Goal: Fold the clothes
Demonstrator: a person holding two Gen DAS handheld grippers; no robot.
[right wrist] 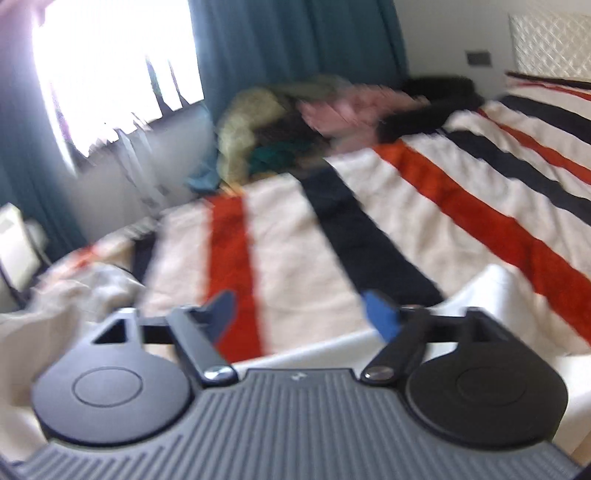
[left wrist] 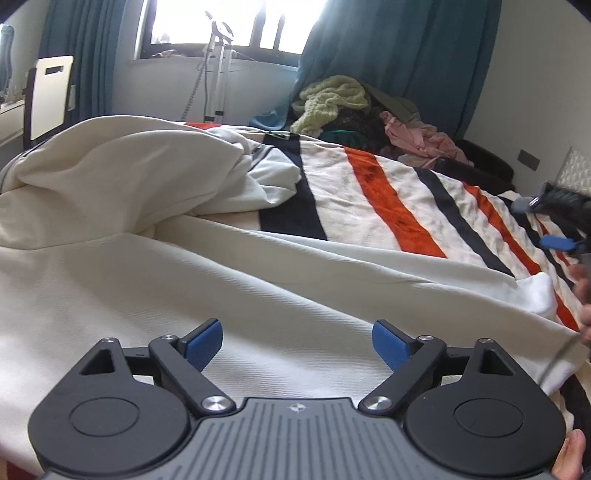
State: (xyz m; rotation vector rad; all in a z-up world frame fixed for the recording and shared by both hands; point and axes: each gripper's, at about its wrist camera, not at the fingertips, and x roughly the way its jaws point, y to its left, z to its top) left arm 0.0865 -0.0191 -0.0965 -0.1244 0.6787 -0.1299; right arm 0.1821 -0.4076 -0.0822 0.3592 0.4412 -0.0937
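A bed covered by a fuzzy blanket [left wrist: 373, 206] striped in cream, orange-red and black fills a bedroom with pale walls, teal curtains [left wrist: 399, 48] and one bright window [left wrist: 236, 22]. At the bed's far side sits one heap of unfolded clothes [left wrist: 369, 110]: a nubbly yellow-green knit on top, a crumpled pink piece beside it, dark pieces underneath. A metal stand [left wrist: 218, 85] rises below the window, and a chair with a cream back panel [left wrist: 48, 96] stands at the left.

One large cream-white garment of finely ribbed cloth [left wrist: 221, 288] is spread across the near part of the blanket, smooth in front and bunched into soft rounded folds on the left.

Two grippers show. The left gripper [left wrist: 297, 343] hovers low over the cream cloth, its two blue-padded fingers [left wrist: 205, 343] spread wide and gripping nothing. The right gripper [right wrist: 299, 317], blurred in its own view, also has its two fingers apart and empty, above the garment's edge where it meets the stripes; in the left wrist view it appears at the right edge [left wrist: 557, 242], beside the garment's far corner.
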